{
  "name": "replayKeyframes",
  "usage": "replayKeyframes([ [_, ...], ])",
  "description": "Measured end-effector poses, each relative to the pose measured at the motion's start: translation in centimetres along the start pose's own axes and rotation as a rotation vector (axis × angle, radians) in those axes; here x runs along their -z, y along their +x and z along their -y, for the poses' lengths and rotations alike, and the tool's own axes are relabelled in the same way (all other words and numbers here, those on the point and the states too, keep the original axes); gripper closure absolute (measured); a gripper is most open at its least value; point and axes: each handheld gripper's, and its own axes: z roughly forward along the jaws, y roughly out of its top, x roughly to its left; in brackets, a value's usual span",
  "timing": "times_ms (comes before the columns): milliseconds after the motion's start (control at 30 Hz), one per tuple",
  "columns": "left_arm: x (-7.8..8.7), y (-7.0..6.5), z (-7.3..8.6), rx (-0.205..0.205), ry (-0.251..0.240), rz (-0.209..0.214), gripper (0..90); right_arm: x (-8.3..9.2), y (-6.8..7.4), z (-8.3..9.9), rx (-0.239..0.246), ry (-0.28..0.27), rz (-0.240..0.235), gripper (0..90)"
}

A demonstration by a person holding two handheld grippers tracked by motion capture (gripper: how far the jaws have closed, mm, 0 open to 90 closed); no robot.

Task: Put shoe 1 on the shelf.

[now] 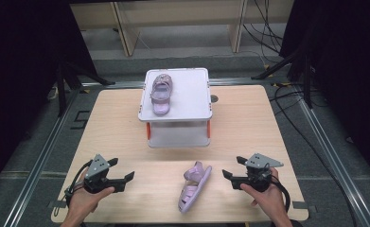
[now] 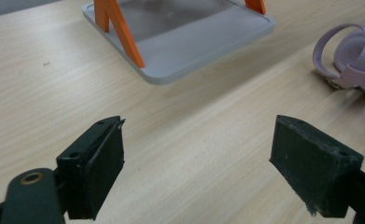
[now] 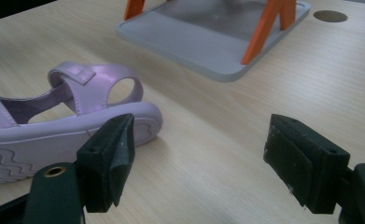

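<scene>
The left tongs (image 1: 124, 170) rest low over the wooden counter (image 1: 249, 123) at its near left corner, jaws spread wide with nothing between them; the right tongs (image 1: 233, 168) sit at the near right, jaws likewise spread and empty. A lilac sandal (image 1: 193, 186) lies tipped on its side on the counter between the two tongs, apart from both; its wavy sole faces the right tongs. A second lilac sandal (image 1: 161, 93) stands upright on the top tray of a grey two-tier stand (image 1: 192, 101) with orange legs, at the counter's centre.
</scene>
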Motion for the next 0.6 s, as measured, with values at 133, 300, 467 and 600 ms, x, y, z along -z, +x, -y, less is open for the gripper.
replayKeyframes([
  [133,0.0,-0.2,0.9,0.004,0.008,-0.015,16.5,-0.2,0.5,-0.3,0.009,0.003,-0.01,24.6],
  [300,-0.1,-0.5,1.6,-0.025,0.035,-0.016,16.6,-0.7,0.9,-0.8,0.034,-0.02,-0.035,25.0],
  [467,0.0,-1.0,2.0,0.002,0.023,-0.014,16.6,-1.4,1.2,-1.0,0.051,-0.007,-0.056,26.6],
  [600,-0.2,-0.8,2.1,0.0,0.038,-0.026,16.7,-2.1,1.6,-1.3,0.043,0.001,-0.093,28.9],
])
